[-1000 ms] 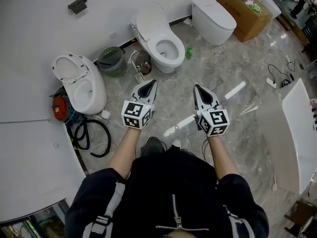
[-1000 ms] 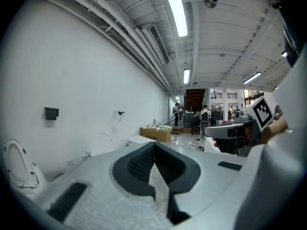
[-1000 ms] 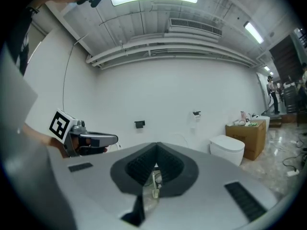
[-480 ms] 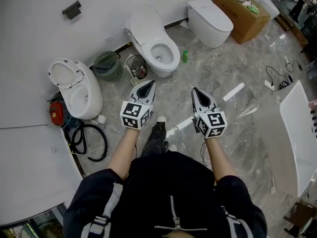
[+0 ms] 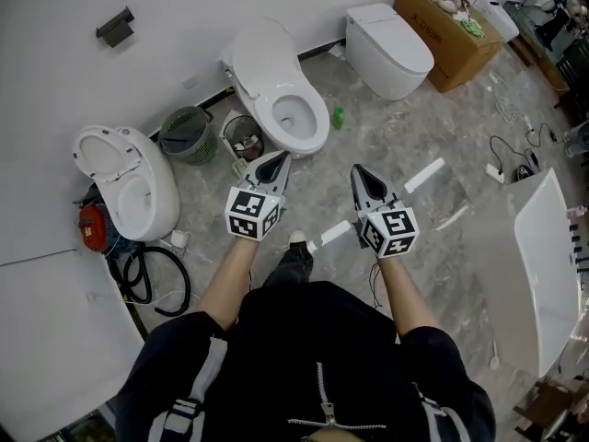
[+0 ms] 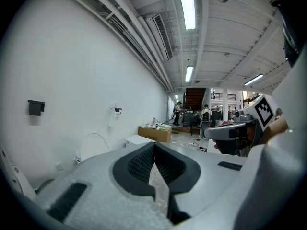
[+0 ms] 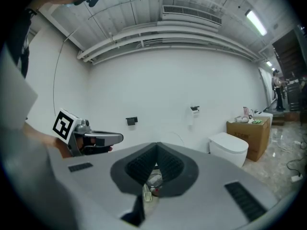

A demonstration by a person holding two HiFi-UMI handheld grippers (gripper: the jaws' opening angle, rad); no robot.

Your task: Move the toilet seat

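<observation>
The middle toilet [image 5: 265, 74] is white, the basket [image 5: 184, 134] green, the cardboard box [image 5: 457, 37] brown, the floor [image 5: 405, 141] grey-veined marble.

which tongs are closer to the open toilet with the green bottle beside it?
Left. The left tongs are held just in front of the toilet, pointing at it; the right tongs are farther off to the right, past the green bottle.

We read this as an open workshop or test hall for bathroom fittings, not a home bathroom. 3 toilets stand along 1 white wall [image 5: 184, 7] on a grey marble-look floor [image 5: 386, 145]: left toilet [image 5: 124, 191], middle toilet [image 5: 281, 95], right toilet [image 5: 391, 44]. Cardboard box [image 5: 451, 26] near the right one, coiled hoses [image 5: 147, 279] and loose cables [image 5: 504, 168] on the floor. Bare ceiling with duct [image 7: 192, 13] and strip lights [image 6: 186, 4]; people [image 6: 178, 110] far back.
</observation>
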